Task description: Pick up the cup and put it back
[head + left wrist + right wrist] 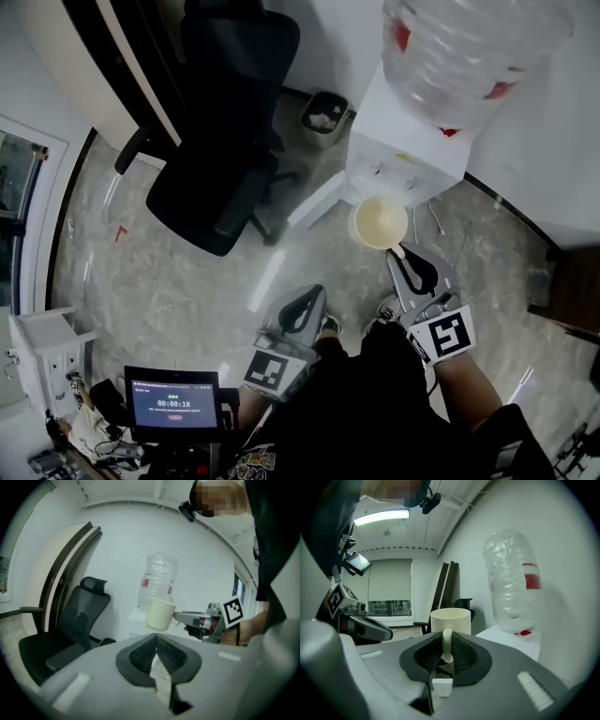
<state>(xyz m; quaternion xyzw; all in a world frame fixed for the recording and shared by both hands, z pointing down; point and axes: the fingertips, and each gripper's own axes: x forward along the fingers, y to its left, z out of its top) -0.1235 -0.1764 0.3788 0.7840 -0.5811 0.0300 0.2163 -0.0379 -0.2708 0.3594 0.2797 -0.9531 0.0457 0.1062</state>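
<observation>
Matt cream cup (pixel 450 618), probably ceramic; clear crinkled plastic bottle (pixel 513 581); glossy marbled floor (pixel 169 291).

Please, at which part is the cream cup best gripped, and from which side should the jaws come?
The handle: it is a thin loop standing out from the side of the upright cup, while the round body looks too wide for the jaws. Come level from the handle side, as the right gripper does, shut on it.

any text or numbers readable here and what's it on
"00:00:18" on the small screen.
Line above it on that screen: too small to read.
Red label on the water bottle: blurred, unreadable.
Square markers: patterns only, no words.
Cup: no print.
</observation>
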